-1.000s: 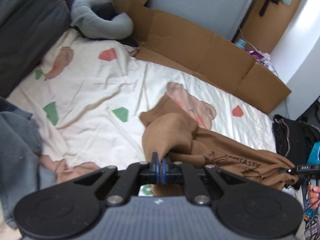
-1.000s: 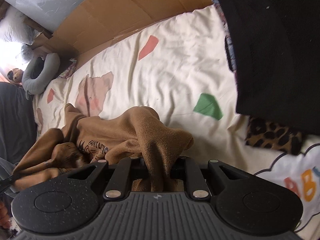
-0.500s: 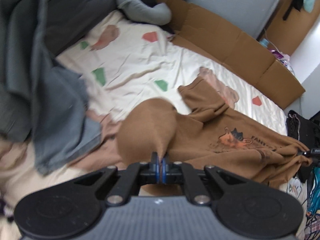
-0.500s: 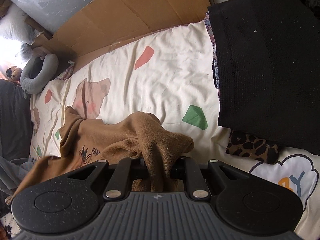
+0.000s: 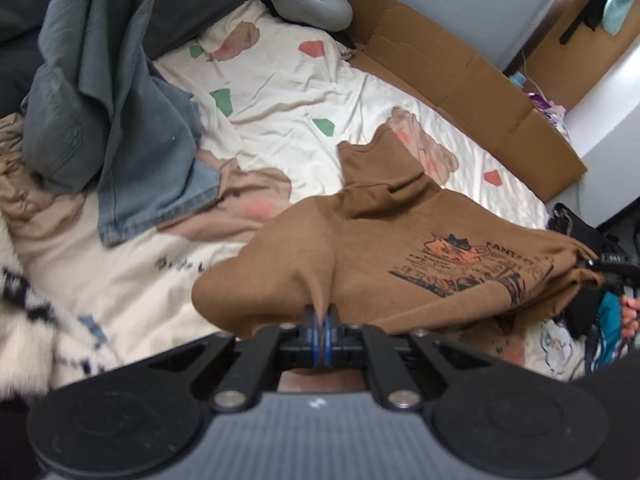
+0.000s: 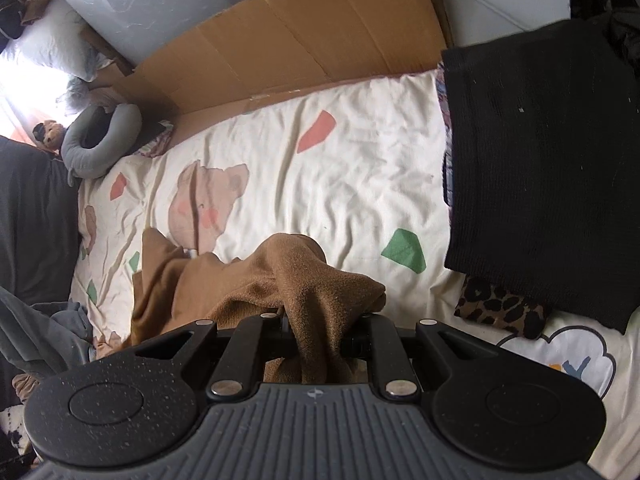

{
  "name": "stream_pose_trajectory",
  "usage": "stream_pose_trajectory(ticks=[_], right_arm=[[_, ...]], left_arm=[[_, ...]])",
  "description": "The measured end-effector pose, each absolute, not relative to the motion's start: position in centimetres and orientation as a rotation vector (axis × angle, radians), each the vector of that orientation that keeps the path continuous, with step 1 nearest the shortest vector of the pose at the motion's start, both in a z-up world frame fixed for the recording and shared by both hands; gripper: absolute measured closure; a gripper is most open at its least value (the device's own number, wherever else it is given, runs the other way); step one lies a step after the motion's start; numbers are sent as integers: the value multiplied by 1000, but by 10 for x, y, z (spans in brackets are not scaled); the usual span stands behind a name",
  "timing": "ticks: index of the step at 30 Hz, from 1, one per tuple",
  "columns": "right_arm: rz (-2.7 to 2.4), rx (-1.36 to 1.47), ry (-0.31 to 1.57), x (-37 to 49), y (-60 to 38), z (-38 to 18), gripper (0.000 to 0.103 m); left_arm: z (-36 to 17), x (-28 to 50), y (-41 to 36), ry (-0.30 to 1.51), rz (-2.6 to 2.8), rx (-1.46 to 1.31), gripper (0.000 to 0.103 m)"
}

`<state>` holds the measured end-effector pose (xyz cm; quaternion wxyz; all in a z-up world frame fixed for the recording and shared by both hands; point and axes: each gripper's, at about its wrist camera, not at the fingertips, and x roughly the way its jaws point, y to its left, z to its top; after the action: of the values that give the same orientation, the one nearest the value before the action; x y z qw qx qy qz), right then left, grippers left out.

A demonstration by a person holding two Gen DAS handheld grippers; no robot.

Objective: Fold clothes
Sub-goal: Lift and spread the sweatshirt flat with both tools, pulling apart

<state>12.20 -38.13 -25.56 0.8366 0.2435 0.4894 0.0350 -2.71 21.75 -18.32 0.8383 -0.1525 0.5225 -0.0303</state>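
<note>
Over the bed [image 5: 280, 92], the brown sweatshirt [image 5: 400, 236] hangs stretched between two grips — likely to spread it flat before folding. Left gripper [image 5: 320, 330]: fingers fully closed, pinching a thin fold at one end. Right gripper [image 6: 316, 340]: fingers nearly closed, clamped on a thick bunch of the other end. Long axis runs gripper to gripper, along the near edge of the bed; printed side faces up, neck end points toward the cardboard [image 5: 460, 68]. Jeans [image 5: 116, 112] lie well clear.
</note>
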Motion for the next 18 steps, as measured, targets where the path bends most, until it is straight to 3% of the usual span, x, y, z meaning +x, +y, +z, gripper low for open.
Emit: stream_pose_trajectory(ticks=[18], right_arm=[[112,485,1018,112,-368,-244,90]], left_arm=[[-178,-105,200,1295,-129,-426,99]])
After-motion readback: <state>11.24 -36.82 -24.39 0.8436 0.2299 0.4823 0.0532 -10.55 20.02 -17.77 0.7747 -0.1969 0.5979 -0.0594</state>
